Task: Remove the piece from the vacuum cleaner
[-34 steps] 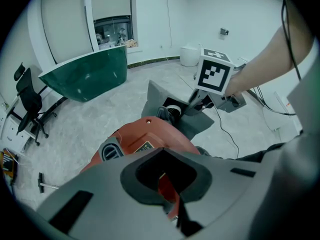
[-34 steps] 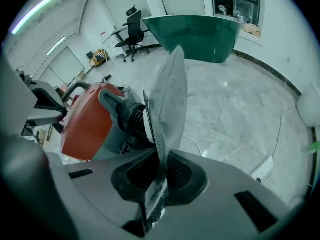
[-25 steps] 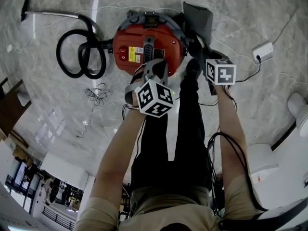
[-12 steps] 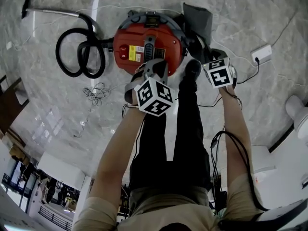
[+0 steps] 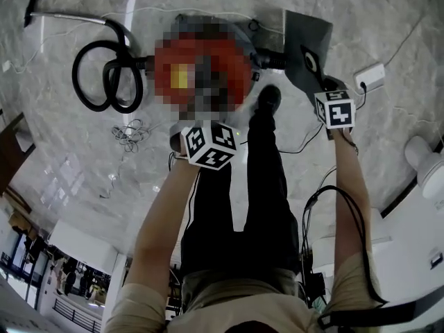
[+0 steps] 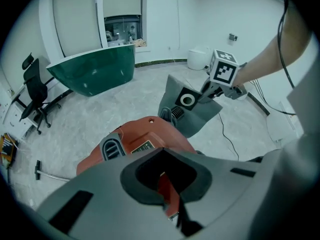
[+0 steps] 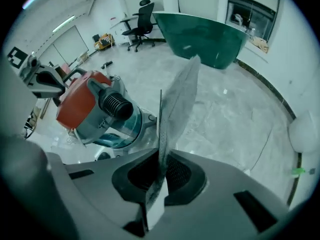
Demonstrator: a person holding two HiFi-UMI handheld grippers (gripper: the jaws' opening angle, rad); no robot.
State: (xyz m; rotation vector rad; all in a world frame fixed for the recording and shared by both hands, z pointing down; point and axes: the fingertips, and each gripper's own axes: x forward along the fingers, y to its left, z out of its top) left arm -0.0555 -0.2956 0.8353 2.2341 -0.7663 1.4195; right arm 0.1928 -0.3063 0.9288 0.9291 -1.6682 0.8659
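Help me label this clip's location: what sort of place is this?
Probably an office lobby or reception area: it has a curved dark-green glossy counter, a black swivel office chair and a wide polished grey marble-look floor.

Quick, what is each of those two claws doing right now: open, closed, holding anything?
Left gripper: closed on the near edge of the red vacuum cleaner.
Right gripper: closed on the flat grey dust bag.

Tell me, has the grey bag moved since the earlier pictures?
Yes. In the head view the bag has moved right, away from the vacuum and nearer the white power strip.
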